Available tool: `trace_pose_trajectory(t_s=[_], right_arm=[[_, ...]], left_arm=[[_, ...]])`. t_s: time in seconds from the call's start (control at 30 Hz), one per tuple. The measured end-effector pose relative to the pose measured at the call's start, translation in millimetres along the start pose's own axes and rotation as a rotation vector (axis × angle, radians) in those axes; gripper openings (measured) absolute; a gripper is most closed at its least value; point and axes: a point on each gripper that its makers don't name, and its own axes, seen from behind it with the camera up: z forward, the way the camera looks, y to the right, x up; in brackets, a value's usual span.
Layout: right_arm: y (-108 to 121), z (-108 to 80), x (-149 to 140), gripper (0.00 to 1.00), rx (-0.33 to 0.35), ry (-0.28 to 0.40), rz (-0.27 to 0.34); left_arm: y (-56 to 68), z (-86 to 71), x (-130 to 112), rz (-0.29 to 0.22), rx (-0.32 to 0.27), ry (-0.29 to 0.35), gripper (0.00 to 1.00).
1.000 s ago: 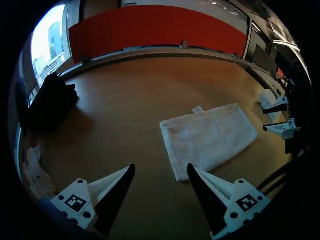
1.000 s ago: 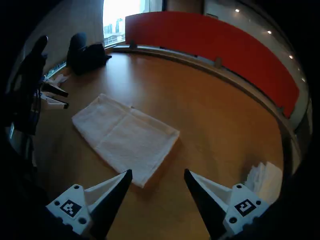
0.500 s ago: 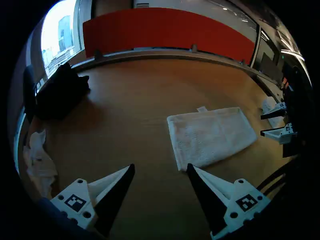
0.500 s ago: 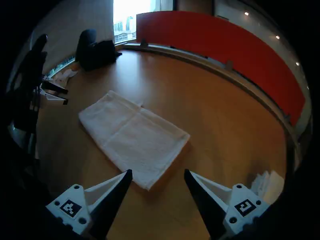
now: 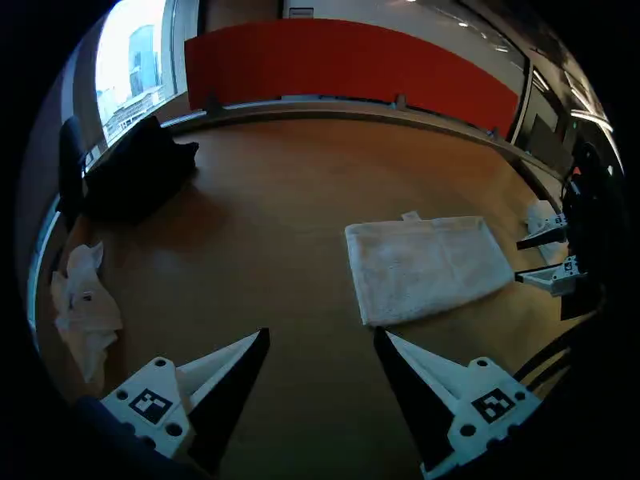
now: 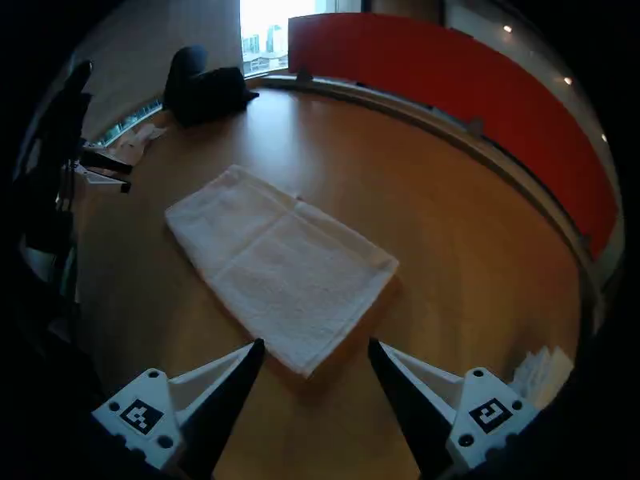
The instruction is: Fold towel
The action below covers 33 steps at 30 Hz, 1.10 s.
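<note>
A white towel (image 5: 426,266) (image 6: 278,262) lies folded flat on the wooden table (image 5: 288,208), a small tag sticking out at its far edge. My left gripper (image 5: 320,340) hangs open above the table, the towel's near corner just ahead of its right finger. My right gripper (image 6: 314,348) is open too, the towel's near corner lying just ahead of its fingers. In the left gripper view the right gripper (image 5: 540,256) shows at the towel's far right end. In the right gripper view the left gripper (image 6: 104,168) shows at the left, held by a person's dark sleeve.
A black bag (image 5: 136,172) (image 6: 206,92) sits at the table's far corner by the window. A crumpled white cloth (image 5: 80,308) lies near the left edge, and another white cloth (image 6: 544,368) lies at the right. A red partition (image 5: 344,68) runs along the far edge.
Both cameras have swung a little: the towel has drifted right and farther off in the left gripper view, and right and nearer in the right gripper view. The towel lies unchanged; both grippers stay open.
</note>
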Motion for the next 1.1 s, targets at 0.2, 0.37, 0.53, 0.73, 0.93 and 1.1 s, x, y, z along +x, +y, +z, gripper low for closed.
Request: trace_pose_trajectory(t_s=[0.2,0.37,0.53,0.73,0.93,1.1], right_arm=[[1,6.8,-8,0.92,0.005,-0.024,0.001],[-2,11.4,-16,0.84,0.018,-0.043,-0.007],[-5,14.3,-26,0.73,0.034,-0.065,-0.023],[-10,17.0,-30,0.55,0.061,-0.075,-0.013],[-13,17.4,-32,0.41,0.082,-0.080,-0.007],[-12,17.1,-34,0.24,0.078,-0.082,-0.019]], left_arm=[[-3.0,-5.3,-6,-0.020,0.009,-0.002,0.97],[-4.3,-8.0,-11,-0.031,0.011,-0.006,0.97],[-6.5,-9.9,-15,-0.037,0.015,-0.008,0.97],[-8.9,-11.7,-18,-0.044,0.019,-0.010,0.97],[-10.6,-13.1,-21,-0.044,0.021,-0.013,0.97],[-11.8,-13.6,-22,-0.045,0.022,-0.014,0.97]])
